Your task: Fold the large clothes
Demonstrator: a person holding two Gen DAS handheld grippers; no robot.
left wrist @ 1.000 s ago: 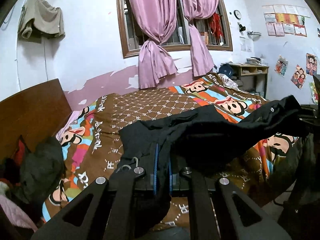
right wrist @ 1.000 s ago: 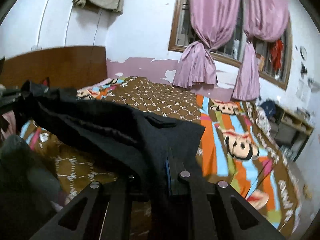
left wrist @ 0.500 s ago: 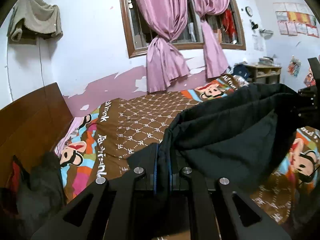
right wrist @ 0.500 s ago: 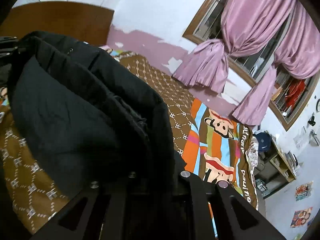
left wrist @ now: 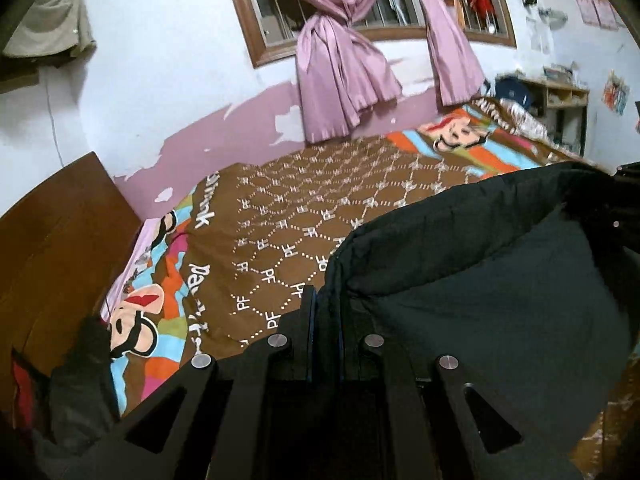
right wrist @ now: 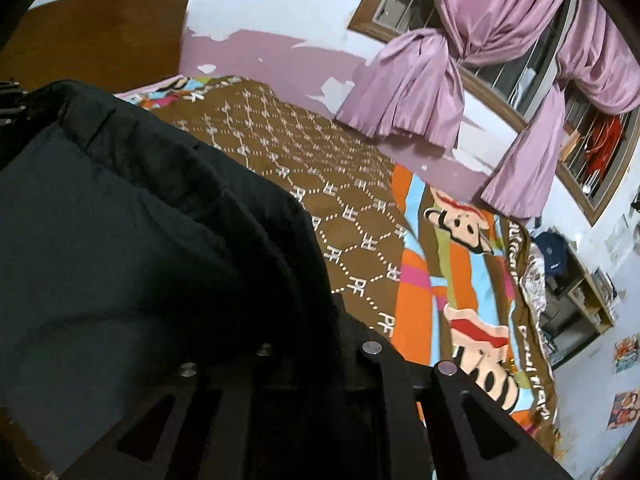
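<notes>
A large black garment point(left wrist: 480, 300) hangs stretched between the two hand-held grippers, above the near part of a bed. Left wrist view: the left gripper point(left wrist: 324, 308) has its jaws together, clamped on one edge of the garment; a fold of the cloth runs up between the blue-edged fingers point(left wrist: 308, 320), and from there the cloth spreads to the right and sags in a broad pouch. At the far right edge of this view its upper hem rises toward a dark piece of hardware, probably the other gripper, though it is too cropped to tell.

Right wrist view: the garment point(right wrist: 140, 240) fills the left half and drapes over the right gripper point(right wrist: 320, 320), hiding most of the fingers; the jaws are together and pinch the cloth at its near right corner. The hem runs off to the far left edge.

Beneath and beyond the garment lies the bedspread point(left wrist: 280, 232), brown with a white lattice of letters and bordered by bright stripes with cartoon monkey faces. A wooden headboard point(left wrist: 48, 248) stands at the left, with a dark heap of clothes point(left wrist: 76, 384) on the bed near it. On the far wall, white with peeling pink paint, a wooden-framed window point(left wrist: 360, 12) carries knotted pink curtains point(left wrist: 340, 80). A small shelf unit point(left wrist: 560, 104) stands at the far right, and a greyish cloth point(left wrist: 48, 32) hangs on the wall at the upper left.
</notes>
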